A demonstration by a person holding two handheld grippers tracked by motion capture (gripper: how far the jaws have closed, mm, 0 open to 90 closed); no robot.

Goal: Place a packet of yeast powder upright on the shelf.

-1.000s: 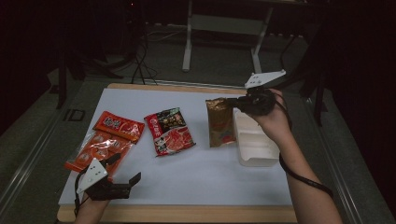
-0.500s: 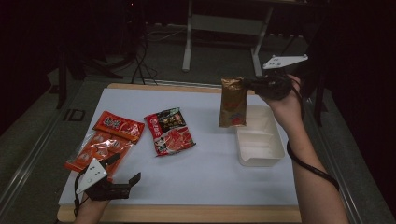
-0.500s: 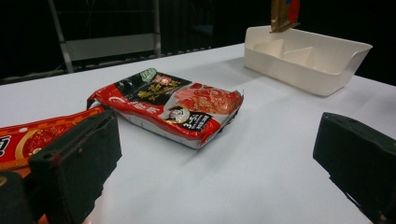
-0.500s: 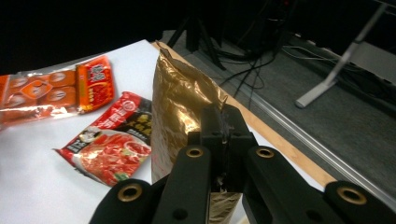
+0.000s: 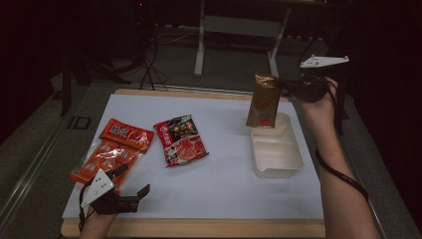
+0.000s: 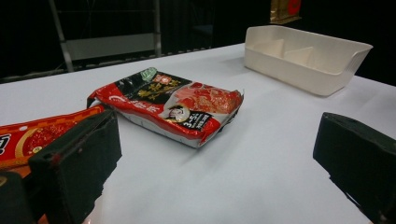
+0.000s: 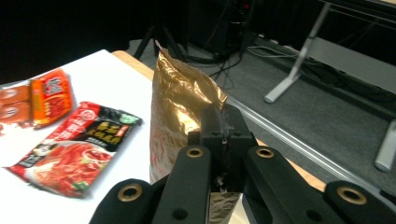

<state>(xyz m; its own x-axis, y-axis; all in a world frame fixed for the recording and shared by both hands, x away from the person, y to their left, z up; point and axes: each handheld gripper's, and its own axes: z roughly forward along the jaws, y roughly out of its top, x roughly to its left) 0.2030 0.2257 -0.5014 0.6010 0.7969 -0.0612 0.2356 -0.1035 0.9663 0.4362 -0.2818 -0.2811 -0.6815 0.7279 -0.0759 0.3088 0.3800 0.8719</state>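
change since earlier: the gold pouch [image 5: 263, 101] has gone up off the table; a second ago it lay flat beside the white tray [image 5: 293, 160], half a second ago it was upright just above it, and now it hangs higher, over the tray's far end. the right gripper [image 5: 287, 85] and hand have risen with it. the left gripper [image 5: 133, 183] has not moved.
right gripper: jaws pressed together on the pouch's edge near its top; the right gripper view shows the foil pinched between them.
left gripper: jaws wide apart with nothing between them, low over the table [image 5: 229, 189] at its near left corner.
hidden or unclear: the pouch's print is too dim to read in the high view; in the left gripper view its lower edge alone shows, cut off by the top of the frame. the orange packet [image 5: 125, 134] lies over one end of the clear sausage pack [image 5: 102, 162], and the left gripper covers part of that pack.
pouch look: crinkled gold foil, brownish in the dim light, a red mark low on its face, hanging upright and clear of the tray.
tray: white, divided inside, holding nothing, at the table's right side.
other packets: a red and black noodle packet [image 5: 180, 140] lies flat mid-table, apart from the orange one.
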